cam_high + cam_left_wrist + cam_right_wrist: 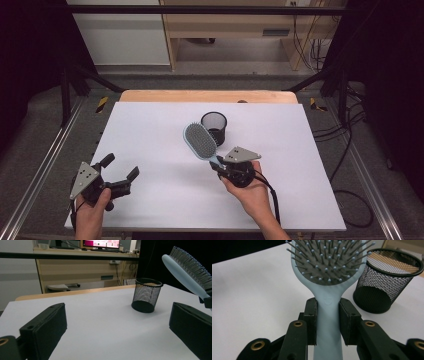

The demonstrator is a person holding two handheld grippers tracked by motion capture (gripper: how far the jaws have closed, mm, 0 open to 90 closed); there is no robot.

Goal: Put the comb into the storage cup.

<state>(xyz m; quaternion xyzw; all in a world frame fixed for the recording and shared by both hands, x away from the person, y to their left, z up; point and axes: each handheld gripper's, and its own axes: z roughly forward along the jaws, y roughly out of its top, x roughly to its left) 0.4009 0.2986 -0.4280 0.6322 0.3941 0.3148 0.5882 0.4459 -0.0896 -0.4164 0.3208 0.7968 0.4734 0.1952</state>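
Gripping now: my right gripper (327, 322) has its jaws clamped on the handle of the light blue hairbrush (327, 270), one pad on each side of the neck.
Brush position: head raised off the white table (160, 195) with bristles facing up, pointing away from me toward the black mesh cup (214, 127).
Brush and cup: in the high view the brush head (200, 141) sits just beside the cup, on its near left; I think they are apart, though the angle makes that hard to judge.
Cup: upright near the table's middle, and I see it at (146, 295) and (387, 280) too.
Left gripper: my left gripper (121, 172) rests near the front left corner, jaws spread wide, gripping nothing.
Left hand: wrapped round the gripper body (95, 207).
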